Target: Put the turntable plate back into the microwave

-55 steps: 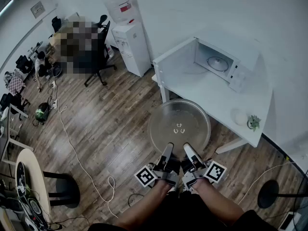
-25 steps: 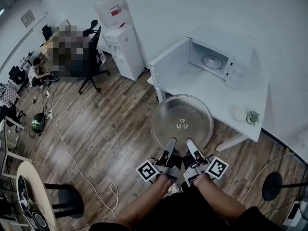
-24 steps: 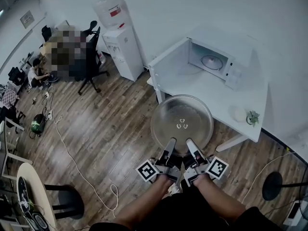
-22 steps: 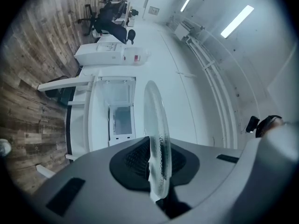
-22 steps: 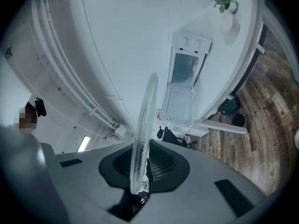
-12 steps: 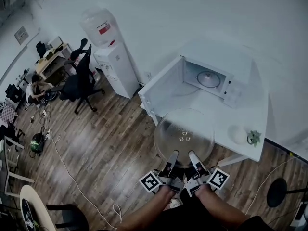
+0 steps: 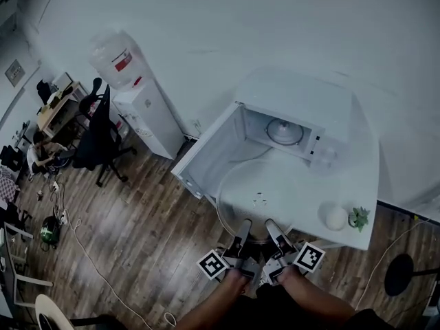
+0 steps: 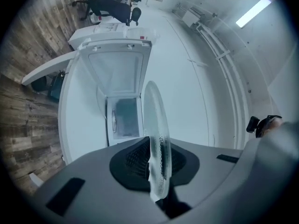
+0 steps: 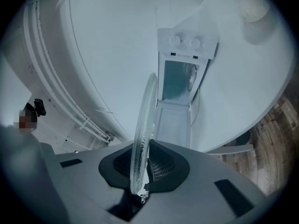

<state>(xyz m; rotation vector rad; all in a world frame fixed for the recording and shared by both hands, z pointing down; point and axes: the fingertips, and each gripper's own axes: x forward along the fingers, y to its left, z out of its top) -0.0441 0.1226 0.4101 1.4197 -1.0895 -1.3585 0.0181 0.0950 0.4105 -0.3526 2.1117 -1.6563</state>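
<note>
The clear glass turntable plate (image 7: pixel 260 199) lies flat in the air over the front part of the white table (image 7: pixel 347 181), short of the microwave (image 7: pixel 292 119). The microwave's door (image 7: pixel 210 153) stands swung open to the left, and a round hub (image 7: pixel 284 131) shows inside. My left gripper (image 7: pixel 242 234) and right gripper (image 7: pixel 273 234) are side by side, each shut on the plate's near rim. The left gripper view has the plate (image 8: pixel 156 129) edge-on between the left gripper's (image 8: pixel 156 164) pads. It is also edge-on (image 9: pixel 142 134) in the right gripper (image 9: pixel 141 171).
A white ball-like object (image 7: pixel 335 218) and a small green plant (image 7: pixel 358 218) sit on the table's right front. A water dispenser (image 7: pixel 141 108) and a black office chair (image 7: pixel 100 133) stand to the left. A black round stand (image 7: pixel 399 277) is on the wooden floor at right.
Both grippers have carried the plate forward, from over the floor to over the table's front, nearer the open microwave. The grip on the rim is unchanged.
</note>
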